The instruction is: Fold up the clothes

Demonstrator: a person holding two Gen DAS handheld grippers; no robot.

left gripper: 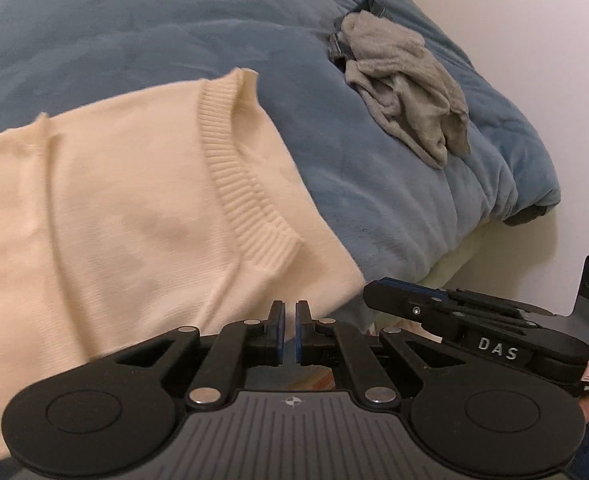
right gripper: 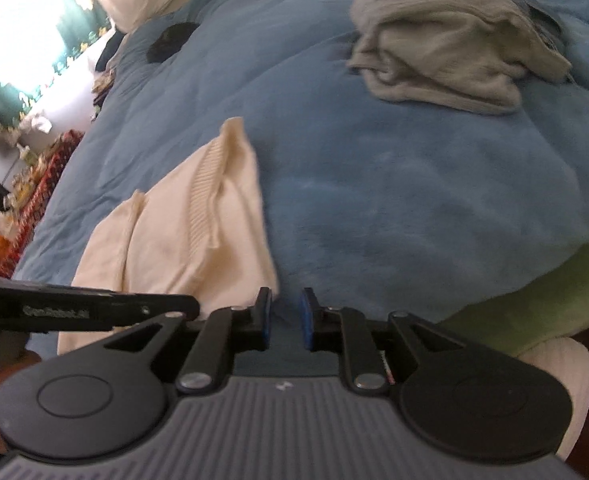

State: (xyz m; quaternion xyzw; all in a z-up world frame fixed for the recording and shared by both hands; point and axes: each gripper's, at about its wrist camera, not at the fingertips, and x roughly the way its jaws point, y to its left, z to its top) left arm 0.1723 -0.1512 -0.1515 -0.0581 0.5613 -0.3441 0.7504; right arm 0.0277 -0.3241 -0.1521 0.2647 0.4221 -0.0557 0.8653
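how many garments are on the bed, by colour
cream: 1, the sweater
grey: 1, the crumpled garment
dark: 1, mostly hidden under the grey one
total: 3

The sweater (left gripper: 106, 200) lies on the bed (left gripper: 134, 32) at the frame's left. The crumpled garment (left gripper: 406, 92) sits upper right, well apart.

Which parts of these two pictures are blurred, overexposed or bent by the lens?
Left wrist view: the cream sweater is softly smeared at its left side, its ribbed collar sharper; the fisheye curves the blue blanket. Right wrist view: blurrier overall, the grey garment streaked; the window area at top left is blown out to white; the corners are dark.
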